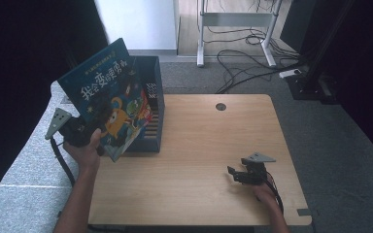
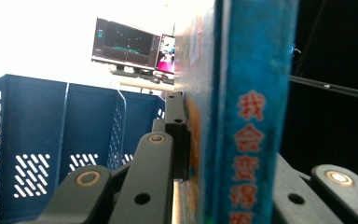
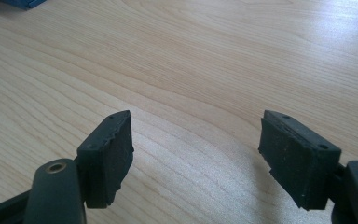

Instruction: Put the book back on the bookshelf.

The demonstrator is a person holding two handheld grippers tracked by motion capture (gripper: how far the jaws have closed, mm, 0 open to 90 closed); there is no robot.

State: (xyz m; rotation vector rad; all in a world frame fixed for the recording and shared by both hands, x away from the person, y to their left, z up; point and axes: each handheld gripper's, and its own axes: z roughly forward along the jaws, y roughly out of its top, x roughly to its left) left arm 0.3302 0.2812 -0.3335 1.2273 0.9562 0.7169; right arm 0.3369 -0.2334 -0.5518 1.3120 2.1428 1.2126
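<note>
Clamped near its lower edge in the left gripper, the book hangs tilted above the blue organizer, thin, stiff-covered, glossy, likely slippery; the right gripper rests open on the tabletop.

Grey carpet, floor cables, wooden table

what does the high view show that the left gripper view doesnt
High view alone: the book's front cover with its cartoon figures, the bare wooden table, the right claw standing open low over it, cables on the floor.

Left gripper view alone: the book's spine seen edge-on with red characters, pinched by the left claw, and lit screens behind.

Both: the blue book held by the left claw, with the blue perforated file rack close beside it.
</note>
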